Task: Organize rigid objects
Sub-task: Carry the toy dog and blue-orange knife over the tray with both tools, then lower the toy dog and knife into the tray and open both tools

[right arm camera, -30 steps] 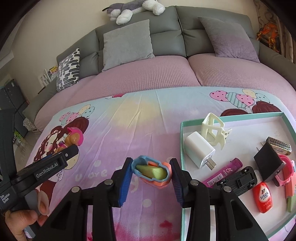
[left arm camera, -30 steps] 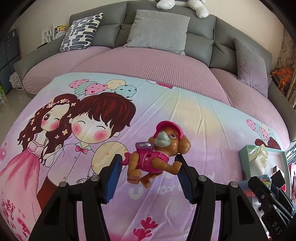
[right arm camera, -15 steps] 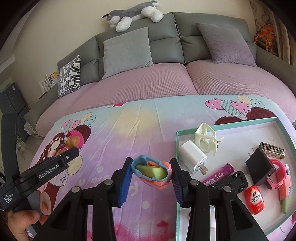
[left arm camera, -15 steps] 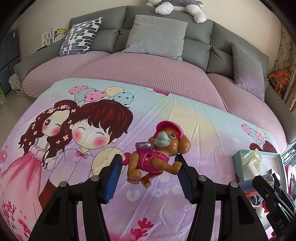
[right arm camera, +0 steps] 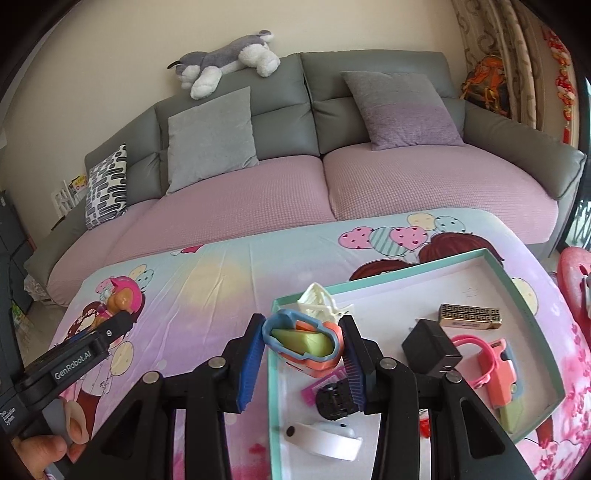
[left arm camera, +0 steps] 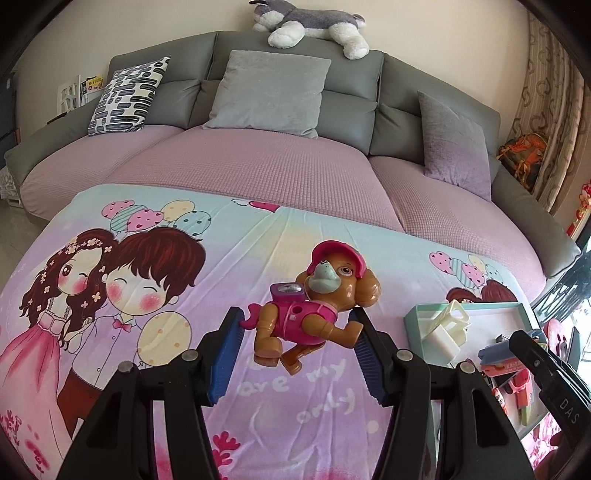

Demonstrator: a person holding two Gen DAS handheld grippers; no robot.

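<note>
- Filling the background, a grey sofa (left arm camera: 354, 110) with pink seat covers, cushions, and a plush husky (left arm camera: 306, 27) lying on its top edge.
- Cartoon-print sheet (left arm camera: 229, 258) covers the surface in front, pink and teal, showing a cartoon couple and balloons.
- Teal-rimmed tray (right arm camera: 532, 317) sits on the sheet's right side, white floor, holding a black charger (right arm camera: 430, 349), pink watch-like piece (right arm camera: 495, 363), patterned gold bar (right arm camera: 470, 315), cream clip (right arm camera: 319, 301), and a white item (right arm camera: 325, 437) near the front edge; a few more pieces under the gripper are too hidden to name.
- Left gripper (left arm camera: 297, 343) clamps a toy dog (left arm camera: 314, 306) in pink outfit and cap, pads pressing tail side and front paw, toy lifted clear of the sheet, left of the tray.
- Right gripper (right arm camera: 301, 350) is closed on a small toy basket (right arm camera: 303, 341), blue rim, orange body, green piece inside; it hangs over the tray's near-left corner, probably not touching the floor.
- Hand (right arm camera: 48, 443) grips the left gripper's handle, bottom-left of the right wrist view.
</note>
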